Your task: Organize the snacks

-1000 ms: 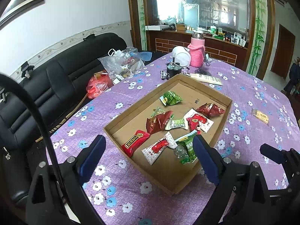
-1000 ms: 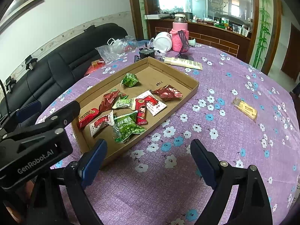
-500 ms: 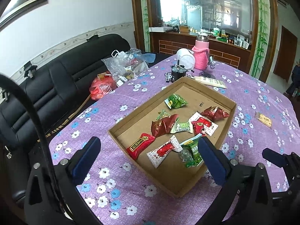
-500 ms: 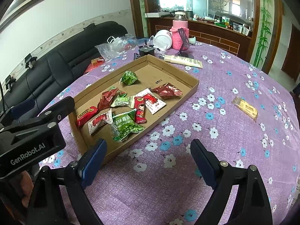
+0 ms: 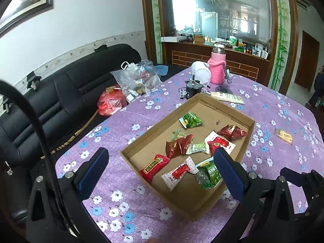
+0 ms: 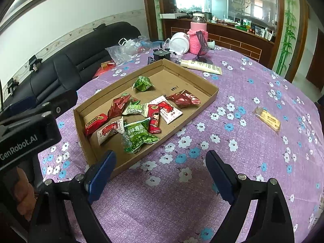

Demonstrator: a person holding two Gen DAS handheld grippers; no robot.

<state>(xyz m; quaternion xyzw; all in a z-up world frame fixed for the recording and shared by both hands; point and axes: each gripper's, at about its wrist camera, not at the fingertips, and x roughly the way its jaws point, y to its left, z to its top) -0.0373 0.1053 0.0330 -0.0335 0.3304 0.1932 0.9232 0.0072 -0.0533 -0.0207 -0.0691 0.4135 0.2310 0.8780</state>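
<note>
One snack bar [image 6: 267, 119] lies alone on the cloth at 3 o'clock of the cardboard tray [image 6: 210, 97], risking oversight; left gripper [image 5: 162, 174] and right gripper [image 6: 160, 172] both spread wide, empty.

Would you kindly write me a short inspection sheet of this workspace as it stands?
Surface: purple flowered tablecloth.
Job's things: snack packets lie in the cardboard tray; yellow snack bar lies outside it, on the cloth.
Clutter: pink bottle, white tube, plastic bags.
Grippers: left gripper and right gripper jaws open, empty.
Cables: black cable beside the left gripper.
Surroundings: black sofa, wooden cabinet.
</note>
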